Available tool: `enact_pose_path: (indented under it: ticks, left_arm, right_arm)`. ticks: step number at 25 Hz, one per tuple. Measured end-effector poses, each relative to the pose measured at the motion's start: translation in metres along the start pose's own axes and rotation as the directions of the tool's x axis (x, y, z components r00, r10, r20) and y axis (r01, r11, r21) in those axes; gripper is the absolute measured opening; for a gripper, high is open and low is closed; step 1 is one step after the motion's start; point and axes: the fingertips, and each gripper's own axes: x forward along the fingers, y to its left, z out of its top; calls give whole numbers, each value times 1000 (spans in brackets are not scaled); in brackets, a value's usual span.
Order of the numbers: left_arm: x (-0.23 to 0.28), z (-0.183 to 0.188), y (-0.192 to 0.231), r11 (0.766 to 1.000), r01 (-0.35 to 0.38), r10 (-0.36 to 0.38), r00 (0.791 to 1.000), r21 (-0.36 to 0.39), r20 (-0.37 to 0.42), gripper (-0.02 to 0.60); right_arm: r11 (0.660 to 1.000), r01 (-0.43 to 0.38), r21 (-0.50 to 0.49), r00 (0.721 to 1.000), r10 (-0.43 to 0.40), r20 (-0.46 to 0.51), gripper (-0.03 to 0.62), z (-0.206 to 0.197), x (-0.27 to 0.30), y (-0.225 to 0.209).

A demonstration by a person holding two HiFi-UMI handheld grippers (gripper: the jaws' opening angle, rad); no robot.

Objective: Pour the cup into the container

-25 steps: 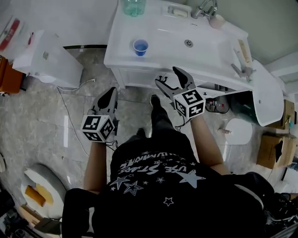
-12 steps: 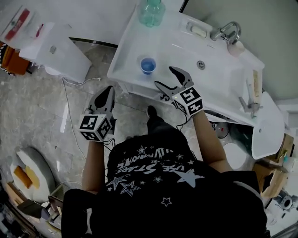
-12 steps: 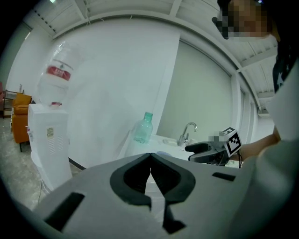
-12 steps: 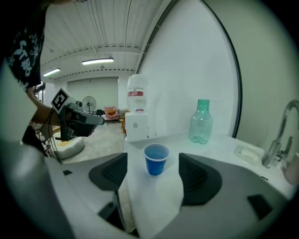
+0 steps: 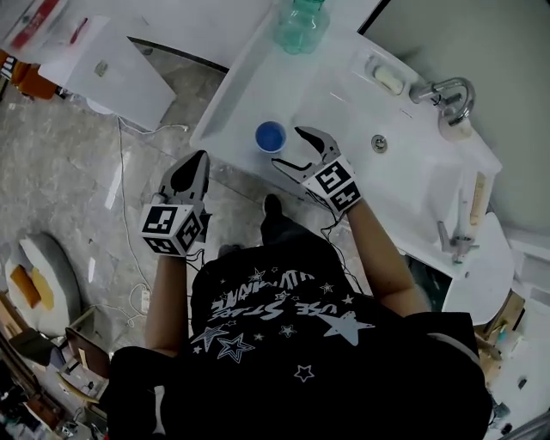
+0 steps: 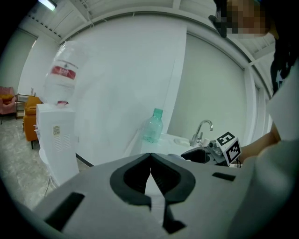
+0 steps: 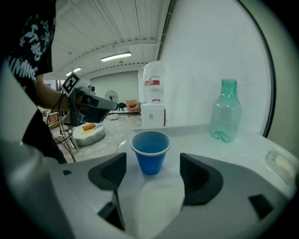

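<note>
Far left: white water dispenser (image 5: 103,60) on the floor.

Next, left tongs (image 5: 196,161): closed, pads pressed together, nothing between. Held over the floor, just short of the front edge of the white worktop (image 5: 344,103), well apart from the cup. Same in the left gripper view (image 6: 150,158): no gap at the tips.

Then blue cup (image 5: 270,136): upright on the worktop, near its front left edge. Inside blue; contents not readable.

Just right of the cup, right tongs (image 5: 288,148): spread wide, gripping nothing. In the right gripper view (image 7: 153,179), cup (image 7: 150,151) centred in the gap, slightly ahead of the tips, clear space on both sides, no contact with either pad.

Behind the cup, near the back left of the worktop: green-tinted clear bottle (image 5: 301,21), upright, well apart from the cup.

Further right: soap dish (image 5: 387,79), drain (image 5: 378,143), chrome faucet (image 5: 447,93) at the far right rear.
</note>
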Motion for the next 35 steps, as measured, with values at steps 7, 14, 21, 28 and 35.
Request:
enact_pose_path:
  ticks: [7,14,21,28,35]
  left_arm:
    - [5,-3,6,997,-69,69,997,-14,-15,9]
    - [4,-9,11,993,-115,115,993,-27,-30,9]
    - [1,-10,11,990,-135,134,991,-33,-30,9]
    - [2,-9,9,991,-129,128,991,-29,-33,9]
    - [6,5,10,994,-111,111,994,-14,1,9]
  right_arm:
    - [990,-129,-54,992,129,-6,368,-3,28,6]
    - [976,-191,-103,981,194,14,368,2,44,9]
    - [964,-237,-124,969,244,37,340,7,54,14]
    - [969,-228,-99,971,234,56,295,10,53,13]
    - [985,-168,-30,979,171,107,291,39,30,-15]
